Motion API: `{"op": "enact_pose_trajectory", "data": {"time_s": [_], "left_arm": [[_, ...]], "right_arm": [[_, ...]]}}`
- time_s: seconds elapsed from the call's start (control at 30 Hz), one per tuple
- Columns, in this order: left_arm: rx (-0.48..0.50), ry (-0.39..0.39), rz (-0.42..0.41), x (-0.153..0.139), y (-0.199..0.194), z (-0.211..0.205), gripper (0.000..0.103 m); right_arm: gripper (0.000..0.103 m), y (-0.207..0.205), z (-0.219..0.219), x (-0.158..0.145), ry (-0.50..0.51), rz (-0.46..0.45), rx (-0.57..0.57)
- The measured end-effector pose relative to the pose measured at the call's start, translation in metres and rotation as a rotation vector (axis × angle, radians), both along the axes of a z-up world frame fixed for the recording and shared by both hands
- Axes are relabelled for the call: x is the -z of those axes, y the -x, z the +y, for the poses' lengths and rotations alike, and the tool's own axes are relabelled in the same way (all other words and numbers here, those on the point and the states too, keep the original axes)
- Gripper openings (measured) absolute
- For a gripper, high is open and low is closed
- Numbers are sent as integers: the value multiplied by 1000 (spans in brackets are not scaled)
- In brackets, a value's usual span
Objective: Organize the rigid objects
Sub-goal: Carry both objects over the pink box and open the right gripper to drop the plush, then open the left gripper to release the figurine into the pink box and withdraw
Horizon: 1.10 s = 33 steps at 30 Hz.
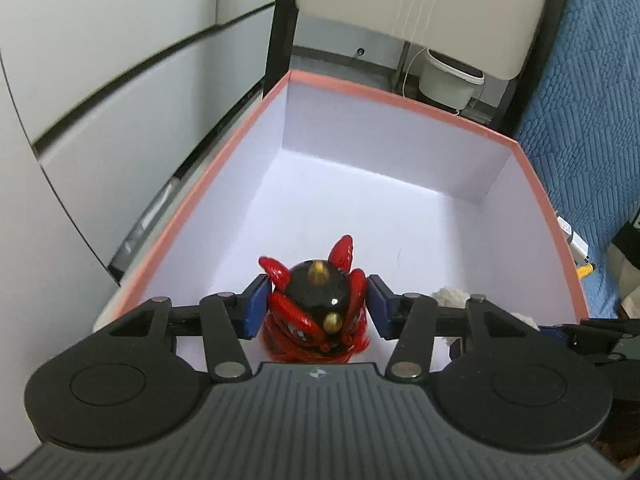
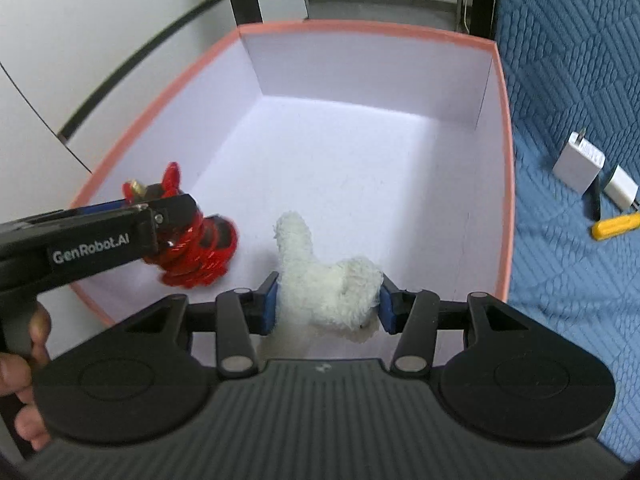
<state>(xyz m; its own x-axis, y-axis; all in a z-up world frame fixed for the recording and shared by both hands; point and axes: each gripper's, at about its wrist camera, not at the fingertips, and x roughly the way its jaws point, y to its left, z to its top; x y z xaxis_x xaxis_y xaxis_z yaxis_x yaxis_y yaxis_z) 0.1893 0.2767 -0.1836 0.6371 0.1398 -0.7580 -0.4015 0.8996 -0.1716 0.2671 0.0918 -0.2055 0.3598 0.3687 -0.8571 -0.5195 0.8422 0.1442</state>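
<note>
A red and black horned figurine (image 1: 318, 308) sits between the blue pads of my left gripper (image 1: 318, 306), which is shut on it, low inside a pink-rimmed white box (image 1: 400, 100). In the right wrist view the figurine (image 2: 200, 248) is near the box's front left, held by the left gripper (image 2: 168, 216). My right gripper (image 2: 328, 300) is shut on a white plush toy (image 2: 328, 280) at the front of the box (image 2: 506, 160).
A blue quilted surface (image 2: 560, 60) lies right of the box, with a white charger (image 2: 578, 166), a white plug (image 2: 620, 188) and a yellow object (image 2: 616, 226). White cabinet panels (image 1: 100, 80) stand on the left. A white bin (image 1: 450, 80) stands behind the box.
</note>
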Motion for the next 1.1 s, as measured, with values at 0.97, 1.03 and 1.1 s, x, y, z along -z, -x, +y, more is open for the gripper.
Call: {"op": "enact_pose_trajectory", "data": {"time_s": [0.97,1.03,1.1], "left_arm": [[153,-46,-249,-87,18,-137,59],[175,-38,-254,-85,16,-152,59],[201,-42,-256,-83,13,-168,61]], "right_arm": [[68,30,-138,-92,-103,-264,167],[68,33,-154,-90,-95,-269,189],[68,35,-170,-86,-87,-264,220]]}}
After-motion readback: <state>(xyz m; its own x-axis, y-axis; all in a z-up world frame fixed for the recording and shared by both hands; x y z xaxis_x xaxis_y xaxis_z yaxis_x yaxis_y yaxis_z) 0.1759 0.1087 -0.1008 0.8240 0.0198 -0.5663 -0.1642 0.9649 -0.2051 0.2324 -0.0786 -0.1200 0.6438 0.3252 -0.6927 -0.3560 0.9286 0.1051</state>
